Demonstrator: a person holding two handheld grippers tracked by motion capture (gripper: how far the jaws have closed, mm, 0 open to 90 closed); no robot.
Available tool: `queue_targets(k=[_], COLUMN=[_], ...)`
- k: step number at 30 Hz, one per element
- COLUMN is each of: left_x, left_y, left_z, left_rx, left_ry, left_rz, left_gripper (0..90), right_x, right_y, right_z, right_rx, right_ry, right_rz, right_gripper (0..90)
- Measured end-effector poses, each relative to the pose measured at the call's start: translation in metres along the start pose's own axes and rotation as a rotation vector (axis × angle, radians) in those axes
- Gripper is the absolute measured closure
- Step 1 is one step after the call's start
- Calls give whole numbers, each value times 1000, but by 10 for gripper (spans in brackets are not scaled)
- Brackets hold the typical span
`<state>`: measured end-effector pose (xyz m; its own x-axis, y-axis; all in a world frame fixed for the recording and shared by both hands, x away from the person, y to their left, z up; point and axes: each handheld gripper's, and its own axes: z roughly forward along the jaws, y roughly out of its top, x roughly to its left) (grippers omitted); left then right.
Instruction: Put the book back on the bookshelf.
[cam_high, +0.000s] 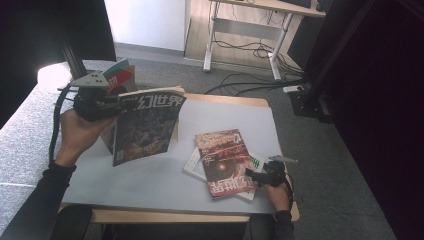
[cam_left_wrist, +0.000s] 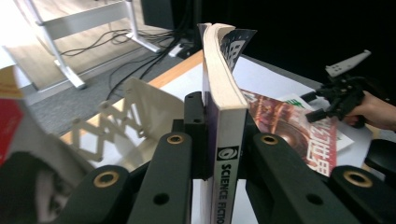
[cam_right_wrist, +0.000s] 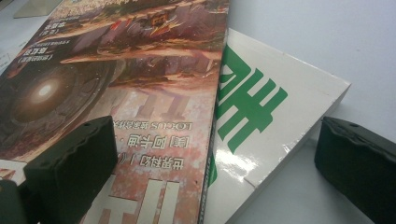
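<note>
The left tool pinched only the magazine's spine, so it could swing loose, while the right tool gaped, empty, over the near stack.

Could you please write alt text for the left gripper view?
The left gripper is shut on the spine of an upright magazine. Behind it, a red magazine lies on the table, near the right gripper.
</note>
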<state>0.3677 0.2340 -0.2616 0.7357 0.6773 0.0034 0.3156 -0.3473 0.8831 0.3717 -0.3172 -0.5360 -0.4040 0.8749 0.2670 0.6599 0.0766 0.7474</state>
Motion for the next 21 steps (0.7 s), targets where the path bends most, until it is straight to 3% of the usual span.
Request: queue_targets(k=[10, 21], left_x=[15, 32], left_y=[-3, -7], left_z=[-11, 0], left_rx=[4, 9], left_ry=[106, 184], left_rz=[-45, -102], left_gripper=[823, 823], right_x=[0, 0], right_y=[0, 0], right_z=[0, 0], right_rx=[-1, -3], right_ry=[1, 1], right_rz=[0, 0], right_gripper=[0, 0])
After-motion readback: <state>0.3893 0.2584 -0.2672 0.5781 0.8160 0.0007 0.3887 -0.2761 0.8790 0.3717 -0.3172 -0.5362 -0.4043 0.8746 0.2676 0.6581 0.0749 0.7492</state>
